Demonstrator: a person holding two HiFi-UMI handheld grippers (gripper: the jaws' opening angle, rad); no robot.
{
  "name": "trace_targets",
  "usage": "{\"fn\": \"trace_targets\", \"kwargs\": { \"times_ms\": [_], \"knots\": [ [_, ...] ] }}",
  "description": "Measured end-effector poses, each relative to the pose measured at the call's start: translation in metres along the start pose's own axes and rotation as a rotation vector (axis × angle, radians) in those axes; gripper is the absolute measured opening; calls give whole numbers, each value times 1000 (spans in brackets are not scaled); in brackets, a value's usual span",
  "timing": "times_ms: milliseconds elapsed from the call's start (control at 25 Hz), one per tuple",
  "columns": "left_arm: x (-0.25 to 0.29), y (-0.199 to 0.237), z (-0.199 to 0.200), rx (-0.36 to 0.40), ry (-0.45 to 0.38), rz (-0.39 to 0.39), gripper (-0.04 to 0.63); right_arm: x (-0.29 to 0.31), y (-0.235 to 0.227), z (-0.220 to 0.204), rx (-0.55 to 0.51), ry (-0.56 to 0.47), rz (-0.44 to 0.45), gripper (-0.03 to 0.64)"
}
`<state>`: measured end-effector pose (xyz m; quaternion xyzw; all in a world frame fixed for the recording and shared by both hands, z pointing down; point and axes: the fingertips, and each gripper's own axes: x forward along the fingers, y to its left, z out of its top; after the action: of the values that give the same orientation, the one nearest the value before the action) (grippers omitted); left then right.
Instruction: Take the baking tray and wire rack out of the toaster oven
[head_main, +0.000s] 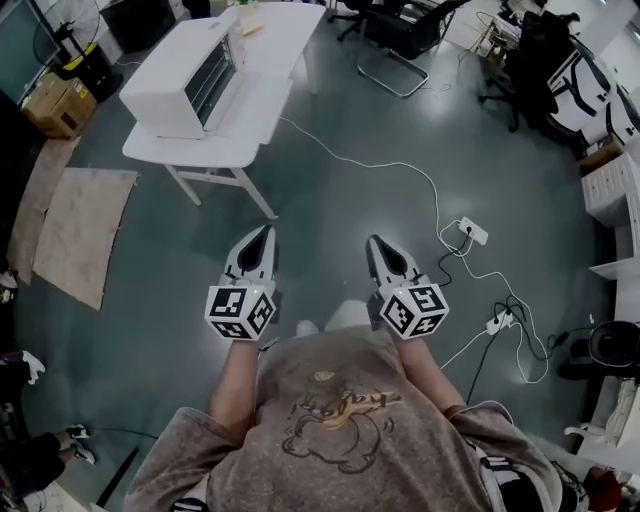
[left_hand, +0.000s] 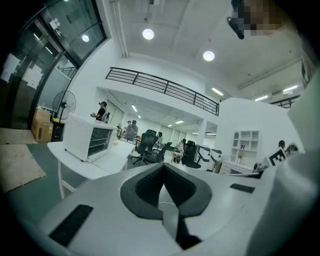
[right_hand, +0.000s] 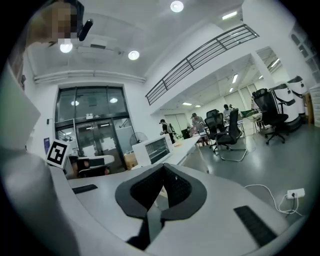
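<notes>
A white toaster oven (head_main: 188, 68) stands on a white table (head_main: 255, 120) at the far upper left of the head view, its glass door closed and facing right. The tray and rack inside cannot be made out. My left gripper (head_main: 267, 232) and right gripper (head_main: 372, 241) hover side by side over the grey floor, well short of the table, both shut and empty. The left gripper view shows the toaster oven (left_hand: 89, 141) far off at the left, beyond the closed left gripper (left_hand: 163, 168). In the right gripper view the toaster oven (right_hand: 152, 149) sits above the closed right gripper (right_hand: 164, 171).
Flat cardboard sheets (head_main: 85, 230), a cardboard box (head_main: 58, 103) and a standing fan (head_main: 75, 35) lie left of the table. A white cable runs across the floor to a power strip (head_main: 471, 232). Office chairs (head_main: 400, 40) stand behind; white shelving (head_main: 615, 200) lines the right.
</notes>
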<state>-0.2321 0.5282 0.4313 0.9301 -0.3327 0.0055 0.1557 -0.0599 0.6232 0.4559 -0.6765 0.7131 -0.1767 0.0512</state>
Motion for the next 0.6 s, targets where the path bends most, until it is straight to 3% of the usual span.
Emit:
{"fn": "trace_targets", "kwargs": {
  "times_ms": [320, 600],
  "knots": [
    [40, 20, -2, 12, 16, -16, 3, 31, -25, 5, 16, -6, -47, 0],
    [116, 48, -1, -1, 17, 8, 3, 106, -75, 20, 22, 3, -36, 0]
  ]
}}
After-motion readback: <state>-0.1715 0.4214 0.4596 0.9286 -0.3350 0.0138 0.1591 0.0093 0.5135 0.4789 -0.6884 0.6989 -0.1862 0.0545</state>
